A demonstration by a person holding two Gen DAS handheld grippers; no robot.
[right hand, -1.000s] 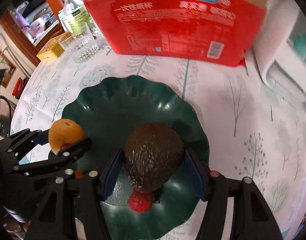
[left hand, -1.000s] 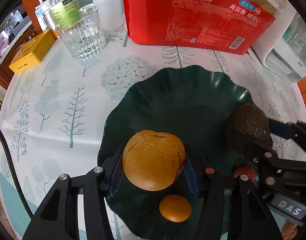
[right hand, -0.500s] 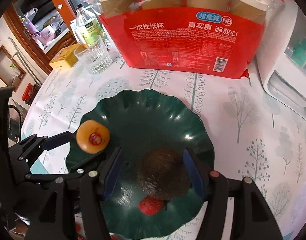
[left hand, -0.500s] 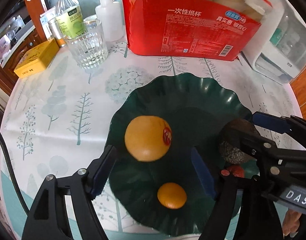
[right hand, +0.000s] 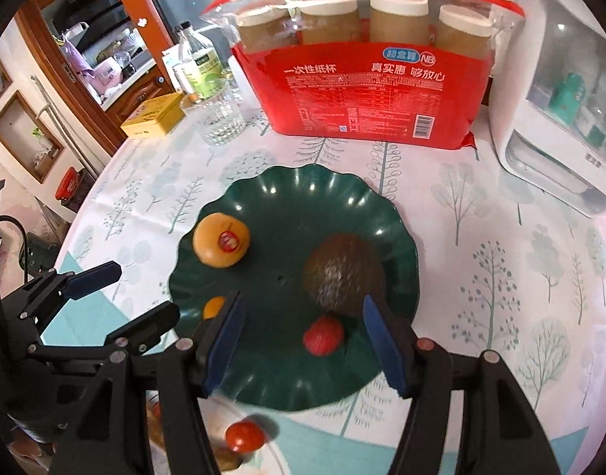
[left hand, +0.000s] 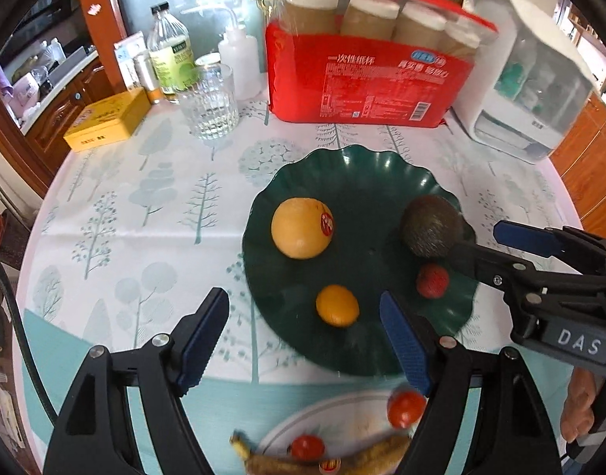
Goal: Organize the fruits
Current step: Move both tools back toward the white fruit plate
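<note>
A dark green scalloped plate [left hand: 362, 182] [right hand: 311, 174] holds a large orange with a red sticker [left hand: 303, 227] [right hand: 220, 244], a dark avocado [left hand: 431, 225] [right hand: 342, 273] that looks blurred, a small orange fruit [left hand: 337, 304] [right hand: 214, 306] and a small red fruit [left hand: 432, 281] [right hand: 322, 334]. My left gripper [left hand: 303, 332] [right hand: 133, 297] hangs open above the plate's near left rim, holding nothing. My right gripper [right hand: 303, 336] [left hand: 497, 243] is open too, raised over the plate's near right side. The avocado lies just past its fingertips.
A white plate [left hand: 342, 415] at the near table edge carries red tomatoes [left hand: 406, 407] and a brown banana [left hand: 342, 463]. Behind the green plate stand a red pack of paper cups [left hand: 366, 83], a glass tumbler [left hand: 212, 107], a yellow tin [left hand: 105, 118], bottles and a white appliance [left hand: 532, 83].
Both grippers rose and drew back from the green plate. The left one opened and let go of the large orange; the avocado left the right jaws. Both fruits now lie on the plate.
</note>
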